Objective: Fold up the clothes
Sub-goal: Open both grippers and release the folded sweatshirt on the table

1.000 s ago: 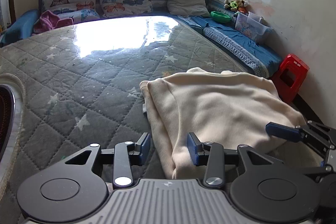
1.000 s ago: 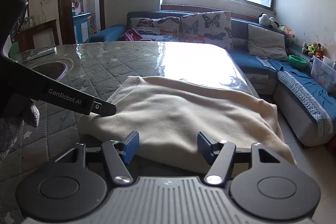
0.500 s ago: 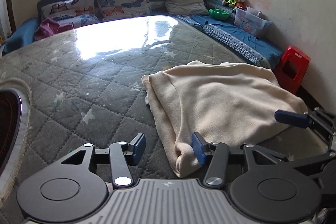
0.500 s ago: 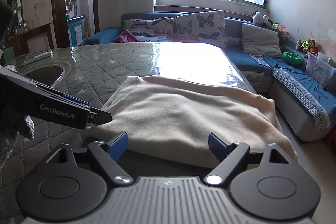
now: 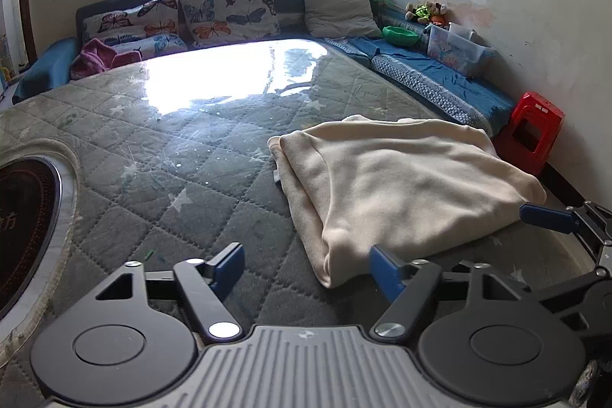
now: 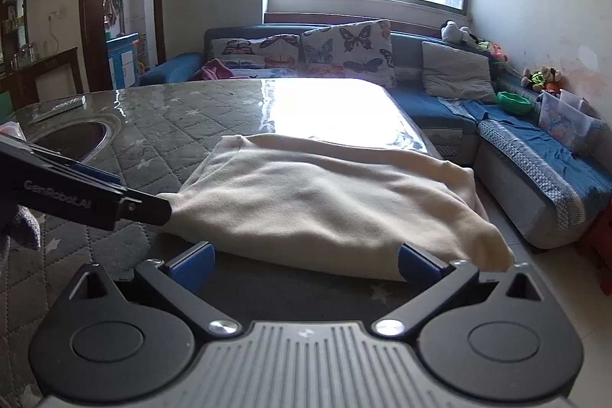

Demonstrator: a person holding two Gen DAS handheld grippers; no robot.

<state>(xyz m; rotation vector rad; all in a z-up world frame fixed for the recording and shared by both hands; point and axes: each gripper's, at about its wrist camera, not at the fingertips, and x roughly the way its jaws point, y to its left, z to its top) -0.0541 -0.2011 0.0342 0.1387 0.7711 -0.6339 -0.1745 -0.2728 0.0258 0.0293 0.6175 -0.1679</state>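
A cream folded garment lies on the grey quilted table near its right edge; it also shows in the right wrist view. My left gripper is open and empty, just short of the garment's near left corner. My right gripper is open wide and empty, just short of the garment's near edge. The right gripper's blue fingertip shows at the garment's right side in the left wrist view. The left gripper's finger shows at the garment's left corner in the right wrist view.
A round inset hob sits in the table at the left. A blue sofa with butterfly cushions runs behind and to the right. A red stool stands by the wall. The table edge drops to the floor.
Both grippers have opened wider and pulled back from the garment, which now lies free on the table. Both cameras have tilted up slightly.
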